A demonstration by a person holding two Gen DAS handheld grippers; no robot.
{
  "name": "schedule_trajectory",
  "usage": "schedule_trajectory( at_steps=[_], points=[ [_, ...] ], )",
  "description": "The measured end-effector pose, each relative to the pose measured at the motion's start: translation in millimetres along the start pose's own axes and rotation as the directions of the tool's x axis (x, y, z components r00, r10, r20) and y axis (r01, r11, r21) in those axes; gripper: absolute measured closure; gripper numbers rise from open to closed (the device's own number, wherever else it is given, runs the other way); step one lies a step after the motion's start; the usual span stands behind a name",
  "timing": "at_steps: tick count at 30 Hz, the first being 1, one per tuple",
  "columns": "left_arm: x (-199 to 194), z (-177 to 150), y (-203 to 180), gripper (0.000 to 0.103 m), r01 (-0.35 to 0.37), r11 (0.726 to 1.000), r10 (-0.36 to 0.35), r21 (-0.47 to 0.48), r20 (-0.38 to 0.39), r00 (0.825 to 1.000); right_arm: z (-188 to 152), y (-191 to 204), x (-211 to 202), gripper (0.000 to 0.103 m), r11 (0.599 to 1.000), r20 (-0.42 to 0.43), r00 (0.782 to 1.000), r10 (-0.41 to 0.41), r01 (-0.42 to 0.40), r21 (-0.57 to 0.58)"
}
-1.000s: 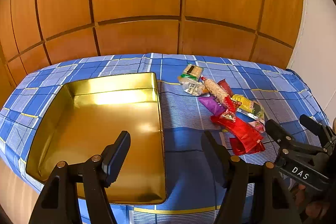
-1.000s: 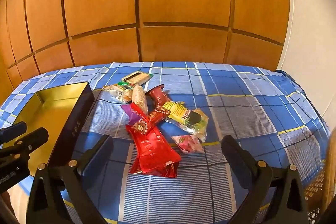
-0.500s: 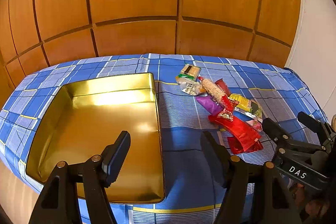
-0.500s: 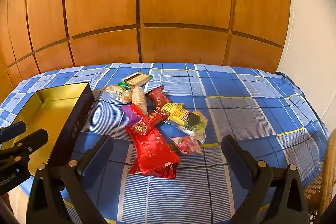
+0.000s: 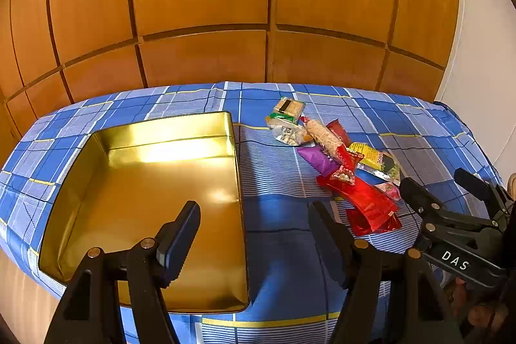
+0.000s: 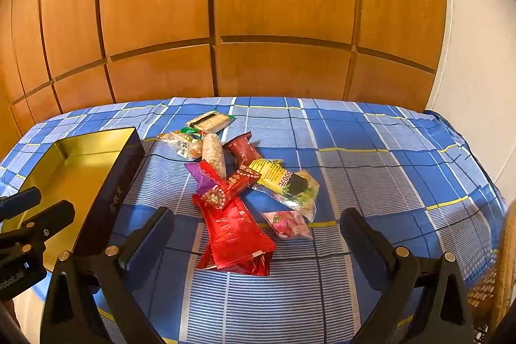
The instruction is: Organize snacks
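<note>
Snacks lie in a loose heap on the blue checked cloth, to the right of the gold tin, whose inside holds nothing at all. So the sorting looks not yet begun: every packet waits outside the tin, by this judgement. Nearest the right gripper is the large red pouch, with a small pink packet just beside it; a patterned red candy lies across a purple wrapper, and farther back sit a yellow-and-black packet, a maroon one, a rice bar and a biscuit pack. Several overlap, so lifting one may drag a neighbour. The right gripper hangs with jaws spread wide and empty above the cloth's near edge, facing the pouch. The left gripper hangs likewise released and empty, straddling the tin's right wall. Behind the table stands a wooden panelled wall; nothing else blocks the way.
</note>
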State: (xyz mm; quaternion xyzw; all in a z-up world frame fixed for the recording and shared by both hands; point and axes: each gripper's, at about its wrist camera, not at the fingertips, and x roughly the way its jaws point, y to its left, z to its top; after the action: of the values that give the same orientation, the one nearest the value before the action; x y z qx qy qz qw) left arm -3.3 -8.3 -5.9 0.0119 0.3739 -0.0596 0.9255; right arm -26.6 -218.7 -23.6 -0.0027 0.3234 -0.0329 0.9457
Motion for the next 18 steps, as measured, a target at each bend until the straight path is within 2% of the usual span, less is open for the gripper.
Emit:
schedule_trajectory(
  at_steps=[18],
  points=[
    [2.0,2.9,-3.9,0.032,0.018,1.0,-0.018,0.011,-0.011,1.0,0.5,-4.1,5.4,0.0,1.0,-0.011,1.0,0.002,-0.002,0.007]
  ],
)
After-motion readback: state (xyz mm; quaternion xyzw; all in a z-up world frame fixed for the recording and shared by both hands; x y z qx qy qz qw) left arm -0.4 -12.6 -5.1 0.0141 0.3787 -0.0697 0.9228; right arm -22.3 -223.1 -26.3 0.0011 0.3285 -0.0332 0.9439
